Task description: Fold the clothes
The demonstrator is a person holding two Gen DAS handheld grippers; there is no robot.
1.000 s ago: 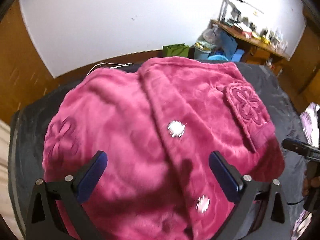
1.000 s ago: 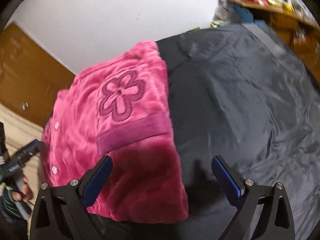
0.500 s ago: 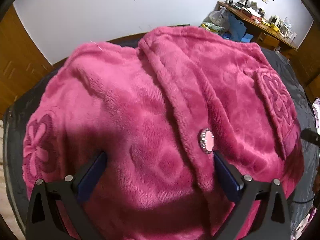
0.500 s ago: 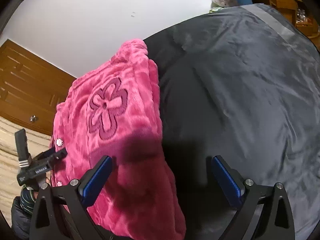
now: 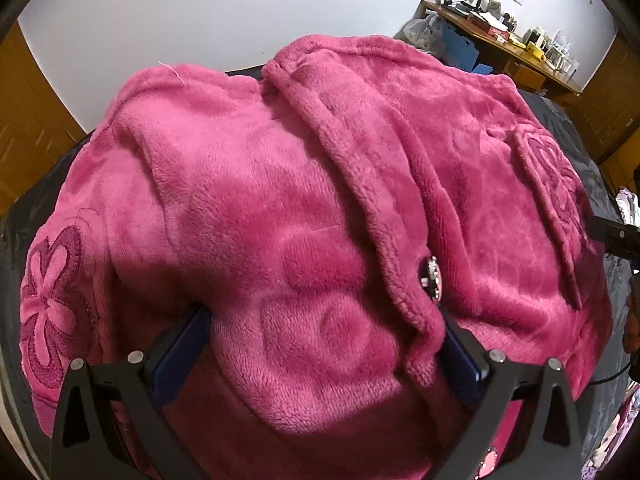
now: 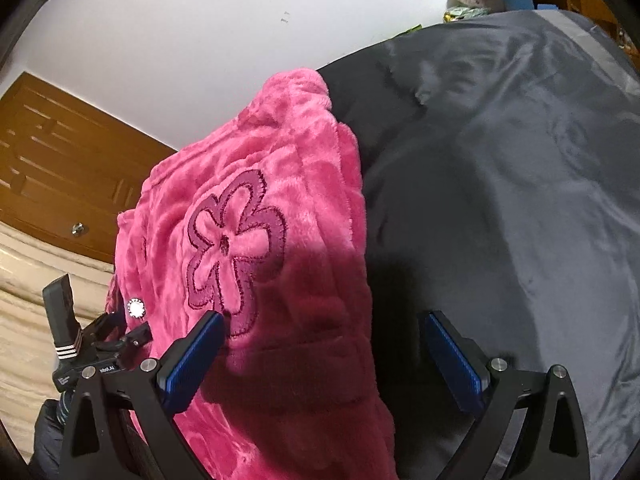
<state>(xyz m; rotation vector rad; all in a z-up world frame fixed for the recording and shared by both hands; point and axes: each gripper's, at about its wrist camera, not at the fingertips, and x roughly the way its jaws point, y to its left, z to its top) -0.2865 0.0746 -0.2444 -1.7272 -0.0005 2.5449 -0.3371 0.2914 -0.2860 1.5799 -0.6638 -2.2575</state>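
A pink fleece garment [image 5: 280,200] with a button placket lies spread on a dark grey bed sheet [image 6: 520,200]. My left gripper [image 5: 322,324] is open and pressed low onto its near part, so plush fabric bulges between the blue pads, beside a shiny button [image 5: 431,280]. In the right wrist view the garment [image 6: 256,160] shows a flower pocket [image 6: 236,248]. My right gripper [image 6: 324,320] is open and straddles the garment's right edge, one finger over the pocket and the other over bare sheet. The left gripper [image 6: 100,344] shows at the garment's far side.
A cluttered wooden desk [image 5: 500,40] with bags beside it stands at the back right against a white wall. A brown wooden door [image 6: 60,160] and pale flooring [image 6: 24,320] lie past the bed's left side. Bare sheet stretches to the right of the garment.
Both grippers have come down close to the garment. The left one now presses into the fleece near the button. The right one has neared the pocket edge. Both stayed open.
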